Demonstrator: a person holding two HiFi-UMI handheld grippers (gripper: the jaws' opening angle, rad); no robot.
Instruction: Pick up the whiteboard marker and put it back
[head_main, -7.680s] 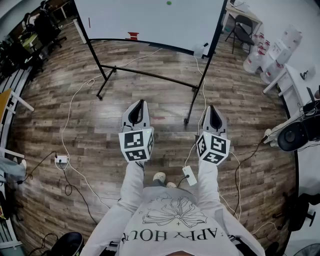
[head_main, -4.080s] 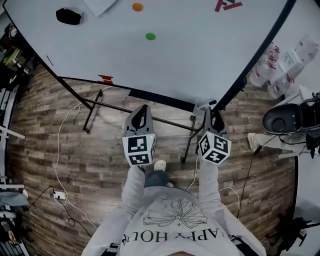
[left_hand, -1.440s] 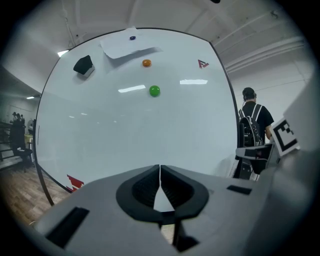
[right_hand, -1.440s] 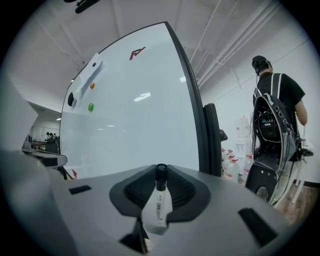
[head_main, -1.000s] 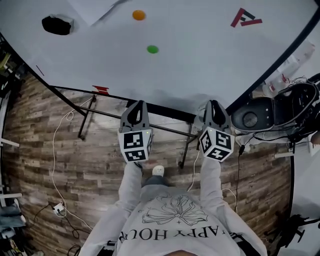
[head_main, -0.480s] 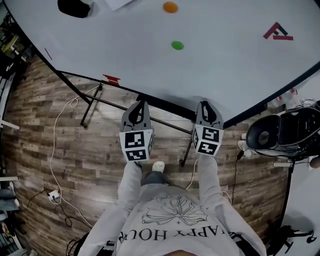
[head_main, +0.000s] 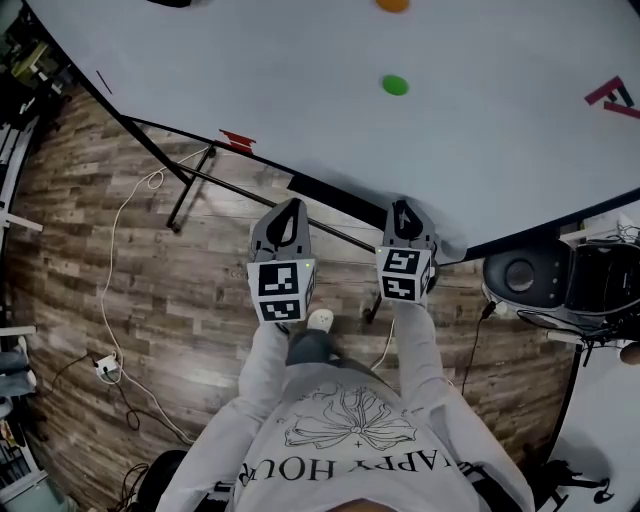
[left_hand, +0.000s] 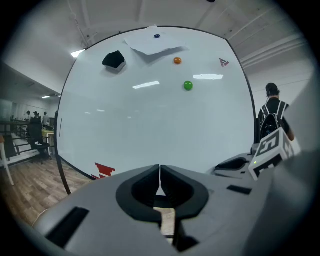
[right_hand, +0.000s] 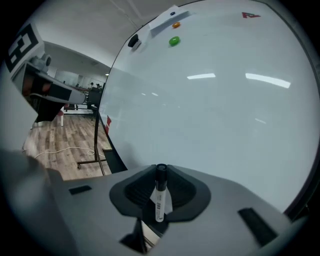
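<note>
A whiteboard marker (right_hand: 159, 199) with a white barrel and a black cap stands upright between the jaws of my right gripper (right_hand: 161, 174), which is shut on it. In the head view the right gripper (head_main: 404, 214) points at the lower edge of the whiteboard (head_main: 330, 70), just right of the black tray strip (head_main: 325, 190). My left gripper (head_main: 288, 216) hangs beside it over the floor, short of the board. In the left gripper view the left gripper (left_hand: 160, 173) is shut, jaws touching, with nothing in it.
The board carries a green magnet (head_main: 395, 85), an orange magnet (left_hand: 177, 60), a black eraser (left_hand: 114, 59), a pinned sheet (left_hand: 152, 44) and a red mark (head_main: 237, 140). The stand's legs (head_main: 190, 195) and a cable (head_main: 120, 250) lie below. Black equipment (head_main: 520, 272) stands to the right. A person (left_hand: 274, 107) stands behind.
Both grippers have come down and closer to the board's lower edge. The right one has moved further and rolled, with the marker still in it.
</note>
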